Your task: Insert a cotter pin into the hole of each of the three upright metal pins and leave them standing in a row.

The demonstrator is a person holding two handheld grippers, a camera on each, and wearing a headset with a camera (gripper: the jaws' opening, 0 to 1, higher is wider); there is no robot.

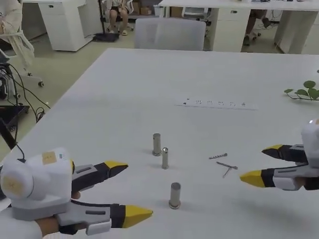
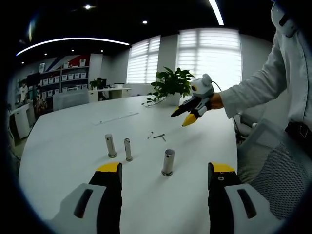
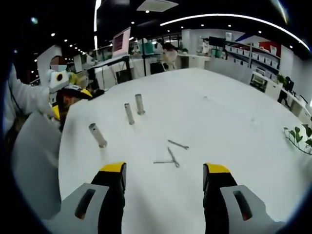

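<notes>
Head view looks down; opposed gripper views share the pins (image 1: pixel 164 158).

Three short upright grey metal pins (image 1: pixel 165 158) are standing mid-table, two close together and the nearest (image 1: pixel 175 195) apart, leaving a passable gap. Thin silver cotter pins (image 1: pixel 227 165) are lying to their right, directly before the yellow-tipped right gripper (image 1: pixel 252 163). Bare white tabletop (image 1: pixel 149 89) is stretching away far and left.
</notes>
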